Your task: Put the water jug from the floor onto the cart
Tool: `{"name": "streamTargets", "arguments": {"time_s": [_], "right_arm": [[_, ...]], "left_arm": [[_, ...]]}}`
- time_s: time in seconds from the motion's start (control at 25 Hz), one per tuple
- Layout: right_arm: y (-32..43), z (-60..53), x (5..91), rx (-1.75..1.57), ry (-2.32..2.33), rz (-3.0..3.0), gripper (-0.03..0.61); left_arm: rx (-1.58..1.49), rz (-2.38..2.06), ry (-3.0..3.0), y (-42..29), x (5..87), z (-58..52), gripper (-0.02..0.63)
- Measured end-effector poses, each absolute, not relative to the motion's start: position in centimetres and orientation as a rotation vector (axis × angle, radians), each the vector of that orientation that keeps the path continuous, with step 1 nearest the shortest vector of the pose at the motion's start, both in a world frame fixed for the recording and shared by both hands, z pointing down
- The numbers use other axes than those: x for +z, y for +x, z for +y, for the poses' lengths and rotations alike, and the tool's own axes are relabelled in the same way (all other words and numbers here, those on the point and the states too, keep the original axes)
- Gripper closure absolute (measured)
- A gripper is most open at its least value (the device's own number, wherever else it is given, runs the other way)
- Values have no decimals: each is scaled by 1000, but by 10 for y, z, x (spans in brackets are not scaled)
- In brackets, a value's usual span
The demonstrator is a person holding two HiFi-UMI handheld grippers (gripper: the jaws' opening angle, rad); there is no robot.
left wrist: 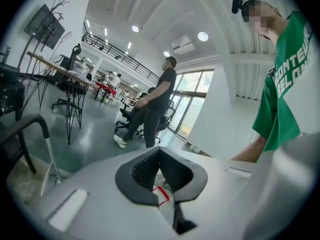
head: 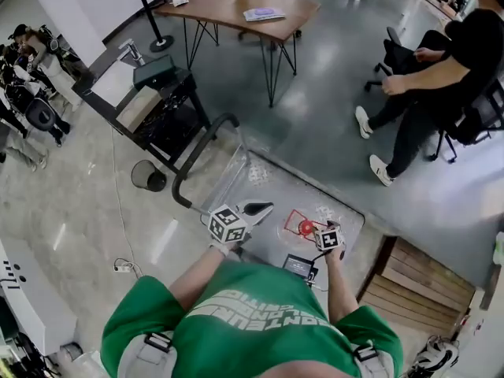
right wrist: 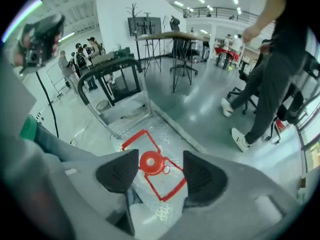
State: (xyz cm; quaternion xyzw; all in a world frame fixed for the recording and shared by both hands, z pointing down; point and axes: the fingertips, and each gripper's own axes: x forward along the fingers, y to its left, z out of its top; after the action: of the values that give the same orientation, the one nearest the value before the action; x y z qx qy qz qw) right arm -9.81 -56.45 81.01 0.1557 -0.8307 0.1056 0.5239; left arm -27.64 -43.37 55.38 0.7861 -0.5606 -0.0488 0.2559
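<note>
A clear water jug with a red cap [head: 305, 227] and a red handle frame [right wrist: 162, 186] stands upright over the diamond-plate deck of the flat cart [head: 268, 176]; I cannot tell whether it rests on the deck. My right gripper [head: 327, 239] hangs over it, open, and its own view [right wrist: 161, 173] shows the red cap [right wrist: 151, 162] below the gap between the pads, untouched. My left gripper [head: 258, 209] is at the jug's left side and tilted upward. In its own view [left wrist: 160, 171] the pads meet at the tips, with a bit of red showing behind them.
The cart's black push handle [head: 201, 148] rises at the far left end. A black workstation [head: 157, 101] and a small bin [head: 147, 176] stand beyond it, and a wooden table [head: 236, 2] further back. A seated person [head: 441, 77] is at the right. A wooden pallet [head: 417, 286] lies near right.
</note>
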Motion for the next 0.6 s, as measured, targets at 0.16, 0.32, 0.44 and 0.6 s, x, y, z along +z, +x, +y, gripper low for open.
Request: {"name": "streamTargets", "arguments": {"time_s": [0.16, 0.32, 0.44, 0.6], "right_arm": [[-99, -581, 727, 166, 500, -2199, 501], [-88, -578, 661, 118, 598, -2339, 584], [-79, -573, 628, 78, 640, -2396, 586], [-60, -569, 598, 41, 718, -2425, 585]], "left_arm": [[-138, -1481, 2180, -264, 549, -442, 604], [-130, -1407, 2235, -246, 549, -449, 604], [-128, -1359, 2266, -235, 550, -455, 604], [-103, -1272, 2319, -217, 552, -467, 604]]}}
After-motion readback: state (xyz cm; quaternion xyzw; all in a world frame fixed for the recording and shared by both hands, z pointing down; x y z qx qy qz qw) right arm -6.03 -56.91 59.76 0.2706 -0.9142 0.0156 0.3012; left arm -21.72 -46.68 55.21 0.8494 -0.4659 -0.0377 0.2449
